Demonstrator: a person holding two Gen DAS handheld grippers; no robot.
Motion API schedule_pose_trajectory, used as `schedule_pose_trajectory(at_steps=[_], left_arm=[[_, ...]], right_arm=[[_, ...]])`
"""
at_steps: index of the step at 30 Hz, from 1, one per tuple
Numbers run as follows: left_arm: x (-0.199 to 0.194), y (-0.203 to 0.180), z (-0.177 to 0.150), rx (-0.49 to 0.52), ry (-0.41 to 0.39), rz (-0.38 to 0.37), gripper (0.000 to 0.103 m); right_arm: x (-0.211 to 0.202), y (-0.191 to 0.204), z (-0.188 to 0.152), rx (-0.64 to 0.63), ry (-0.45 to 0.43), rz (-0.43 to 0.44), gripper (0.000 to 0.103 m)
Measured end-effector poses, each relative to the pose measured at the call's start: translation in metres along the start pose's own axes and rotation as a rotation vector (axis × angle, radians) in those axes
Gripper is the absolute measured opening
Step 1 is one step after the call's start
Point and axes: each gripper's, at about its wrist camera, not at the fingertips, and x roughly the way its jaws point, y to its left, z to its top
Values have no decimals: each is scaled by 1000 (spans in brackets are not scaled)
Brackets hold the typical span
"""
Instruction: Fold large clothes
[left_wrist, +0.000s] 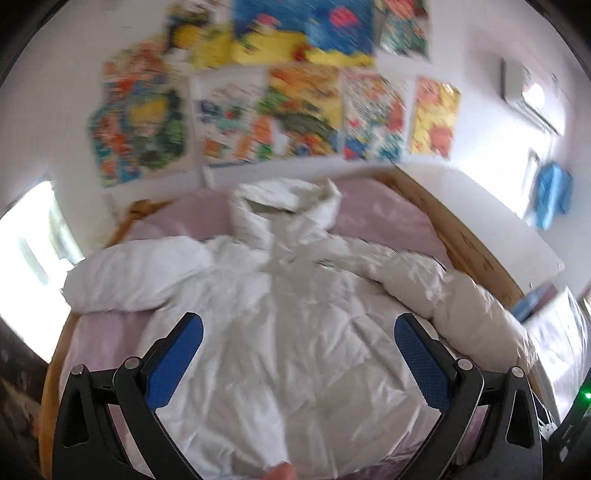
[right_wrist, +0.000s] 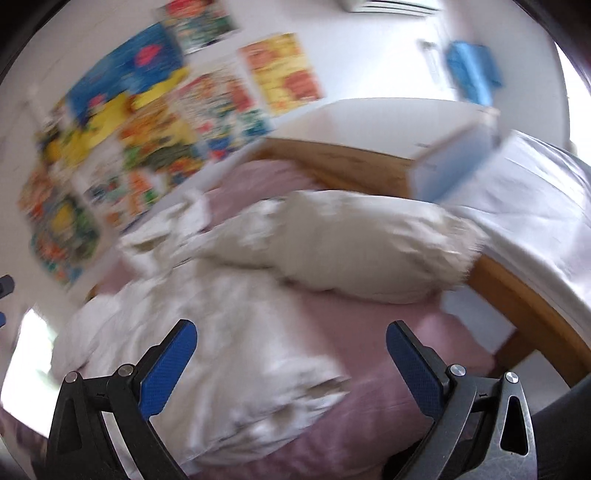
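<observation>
The white puffer jacket (left_wrist: 295, 314) lies flat on the pink sheet (left_wrist: 373, 218) of the wooden-framed bed (left_wrist: 476, 254), its long axis running from the hem at the near edge to the hood (left_wrist: 284, 206) toward the far edge by the postered wall. The left gripper (left_wrist: 298, 332) hovers over the middle of the body, jaws spread wide and holding nothing. The right gripper (right_wrist: 291, 343) hangs over the jacket's right side edge, jaws likewise spread and empty, with the right sleeve (right_wrist: 354, 251) lying ahead of it, stretched crosswise toward the bed's right edge. That sleeve is nearer the right gripper, so folding it in looks like its job. The fabric is quilted, puffy and crinkled, likely slippery and springy; motion blur hides the cuff detail.
</observation>
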Motion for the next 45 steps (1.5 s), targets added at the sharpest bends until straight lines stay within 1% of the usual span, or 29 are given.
schedule_pose_trajectory(at_steps=[2,4,6,7,9,10,11,13,16,19,20,22,24,25,26,28,29,31,32,34,36,38,39,40,42,43,44,45], left_arm=[[26,-15,4,52,20,-28,102],[48,-24,-2,60,-4,-35,102],[66,-24,-13,46,-14,-33,102],[78,-22,-18,49,19,-33,102],[89,-23,-22,74,59,-44,102],[96,-19,-27,79,72,-27,102],[98,-18,-29,77,76,-19,102],[102,-14,-31,69,91,-18,102],[102,-14,-29,50,88,-14,102],[97,-15,-26,40,82,-16,102],[95,-17,-24,43,74,-15,102],[94,-20,-24,61,69,-8,102],[101,-25,-25,94,89,-4,102],[107,-27,-26,105,114,-3,102],[111,-26,-27,105,130,-4,102],[122,-21,-28,74,174,-6,102],[123,-17,-27,58,178,-7,101],[123,-12,-23,44,174,0,101],[122,-10,-21,41,171,6,101],[119,-2,-15,20,174,8,101],[116,8,-10,-21,194,-6,101],[111,22,-2,-74,226,-31,101],[106,33,3,-116,232,-52,101],[100,45,10,-155,230,-74,101],[88,64,24,-205,224,-103,101],[80,76,31,-231,208,-118,101],[71,87,37,-248,190,-123,101],[64,96,41,-257,174,-119,101]], right_arm=[[5,-21,2,50,-4,-50,103],[11,-51,4,148,-3,-88,103],[16,-75,7,223,-4,-87,103],[16,-84,7,257,-6,-81,103],[19,-97,8,318,-16,-56,103],[21,-102,9,339,-16,-46,102],[23,-110,9,390,-18,-14,98],[25,-117,7,460,-28,29,94],[29,-132,3,616,-43,82,89],[29,-146,-2,764,-59,120,88],[29,-151,-3,828,-70,137,88],[33,-153,-2,903,-80,160,88],[42,-159,3,967,-71,168,87],[46,-162,4,999,-66,170,81],[50,-162,7,1004,-60,160,63],[54,-161,13,998,-48,104,44],[55,-160,13,996,-52,95,36],[52,-155,20,955,-46,76,26],[51,-150,23,927,-49,63,22],[41,-135,37,809,-65,13,20],[23,-110,58,636,-116,-28,19],[5,-82,79,492,-172,-32,18],[-2,-67,88,424,-198,-31,18],[-12,-45,102,332,-233,-17,18],[-26,-6,123,197,-284,22,17],[-33,22,136,117,-314,55,16],[-37,38,144,72,-330,78,15],[-45,71,157,-10,-358,127,15]])
